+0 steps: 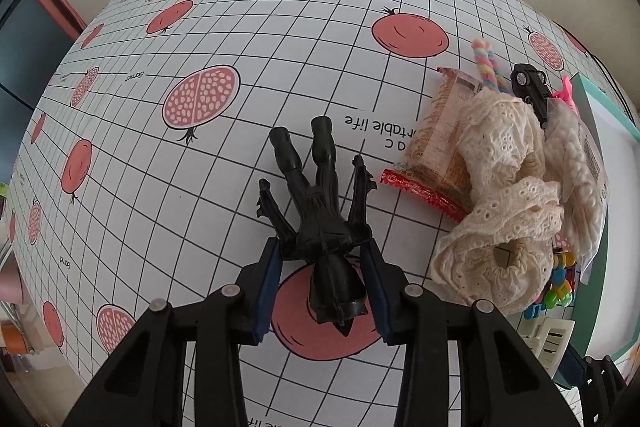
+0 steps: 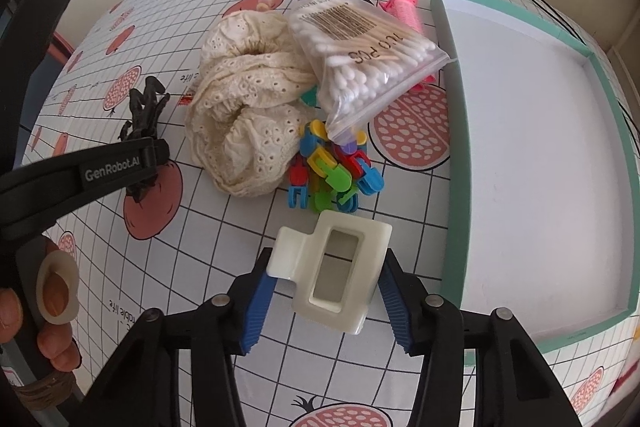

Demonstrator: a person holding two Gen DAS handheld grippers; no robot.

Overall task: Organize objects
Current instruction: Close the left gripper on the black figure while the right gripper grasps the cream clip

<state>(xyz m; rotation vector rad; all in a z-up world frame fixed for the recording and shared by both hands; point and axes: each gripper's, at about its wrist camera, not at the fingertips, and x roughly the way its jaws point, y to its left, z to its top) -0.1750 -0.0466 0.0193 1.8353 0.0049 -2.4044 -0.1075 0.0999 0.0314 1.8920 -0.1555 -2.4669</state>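
In the left wrist view my left gripper [image 1: 322, 247] is shut on a black action figure [image 1: 320, 195] at its torso, legs pointing away over the tablecloth. The right wrist view shows the same figure [image 2: 144, 107] at the left. My right gripper [image 2: 328, 259] is shut on a white hair claw clip [image 2: 340, 275], whose sides touch both blue pads [image 2: 256, 303]. A teal box [image 2: 452, 131] with a white inside stands just right of the clip.
A pile lies beside the box: cream lace cloth [image 2: 248, 115], bag of cotton swabs [image 2: 360, 59], coloured plastic links [image 2: 332, 171], pink hair roller [image 2: 404, 7], biscuit packet [image 1: 440, 143], black toy car [image 1: 532, 87], pastel rope [image 1: 486, 63]. A hand [image 2: 52, 307] holds the left gripper.
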